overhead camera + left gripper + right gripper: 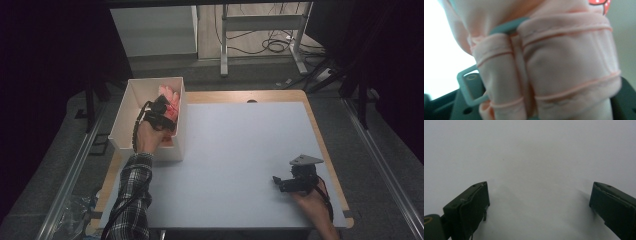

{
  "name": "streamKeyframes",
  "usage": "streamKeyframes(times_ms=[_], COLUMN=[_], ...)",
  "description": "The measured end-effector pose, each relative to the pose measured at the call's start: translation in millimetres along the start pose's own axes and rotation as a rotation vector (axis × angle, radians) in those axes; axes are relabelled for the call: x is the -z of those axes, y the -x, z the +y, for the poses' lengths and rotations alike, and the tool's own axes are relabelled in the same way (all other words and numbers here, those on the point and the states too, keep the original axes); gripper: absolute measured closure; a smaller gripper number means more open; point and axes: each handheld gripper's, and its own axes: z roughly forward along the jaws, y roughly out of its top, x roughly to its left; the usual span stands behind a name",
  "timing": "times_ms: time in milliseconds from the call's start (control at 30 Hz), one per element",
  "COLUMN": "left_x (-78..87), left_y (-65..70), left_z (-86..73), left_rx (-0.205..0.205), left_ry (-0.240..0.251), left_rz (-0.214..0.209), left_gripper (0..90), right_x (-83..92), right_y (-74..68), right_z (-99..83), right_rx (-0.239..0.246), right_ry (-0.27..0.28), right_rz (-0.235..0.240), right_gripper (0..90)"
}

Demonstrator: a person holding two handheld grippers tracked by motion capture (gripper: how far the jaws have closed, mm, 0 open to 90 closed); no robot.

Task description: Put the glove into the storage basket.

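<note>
White table [240, 150]; folded pale-pink stitched cloth [564, 65] fronts left tool [162, 111].

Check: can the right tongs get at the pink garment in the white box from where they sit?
Probably not without moving: the right tongs rest open on the table's near right corner, while the pink garment lies inside the white box at far left, where the left tongs already are.

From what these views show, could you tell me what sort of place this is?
Probably a lab or data-recording workspace, not a home: a plain white-topped table ringed by dark curtains, loose cables on the floor behind it, and a person working with two handheld grippers, left and right.
</note>
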Motion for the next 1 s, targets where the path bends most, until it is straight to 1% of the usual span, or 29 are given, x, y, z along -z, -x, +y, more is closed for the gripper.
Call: streamKeyframes(times_ms=[67,100,167,233,267,300,333,400,500,633,700,833,1000], left_x=[-2.1,-2.1,-2.6,-2.5,-0.2,-0.2,1.3,5.6,13.6,18.4,21.4,26.0,38.5], left_y=[0.7,0.7,0.8,0.3,-1.7,-1.7,-2.7,-3.5,-4.2,-4.8,-5.4,-5.8,-7.4], left_z=[1.0,1.0,1.0,0.6,-0.3,-0.3,-0.6,-1.4,-2.4,-4.8,-6.9,-9.7,-12.4], left_rx=[-0.003,-0.003,-0.011,-0.012,-0.003,-0.003,0.004,0.009,-0.009,-0.01,-0.011,-0.01,-0.024], left_ry=[-0.019,-0.019,-0.024,-0.02,-0.004,-0.004,0.006,0.034,0.055,0.073,0.093,0.112,0.161], left_rz=[0.003,0.003,0.017,0.018,0.005,0.005,-0.005,-0.012,-0.018,-0.021,-0.023,-0.017,-0.013], left_gripper=[25.5,21.8,16.0,11.1,10.0,9.2,7.9,7.1,5.4,4.5,4.4,3.8,3.7], right_x=[0.0,0.0,0.0,0.0,0.0,0.0,0.0,0.0,0.0,0.0,0.0,0.0,0.0], right_y=[0.0,0.0,0.0,0.0,0.0,0.0,0.0,0.0,0.0,0.0,0.0,-0.1,-0.1], right_z=[0.0,0.0,0.0,0.0,0.0,0.0,0.0,0.0,0.0,0.0,0.0,-0.1,-0.1], right_rx=[0.0,0.0,0.0,0.0,0.0,0.0,0.0,0.0,0.0,0.0,0.0,0.0,0.0], right_ry=[0.0,0.0,0.0,0.0,0.0,0.0,0.0,0.0,0.0,0.0,0.0,0.0,0.0], right_rz=[0.0,0.0,0.0,0.0,0.0,0.0,0.0,0.0,0.0,0.0,0.0,0.0,0.0], right_gripper=[3.0,3.0,3.0,3.0,3.0,3.0,3.0,3.0,3.0,3.0,3.0,3.0,3.0])
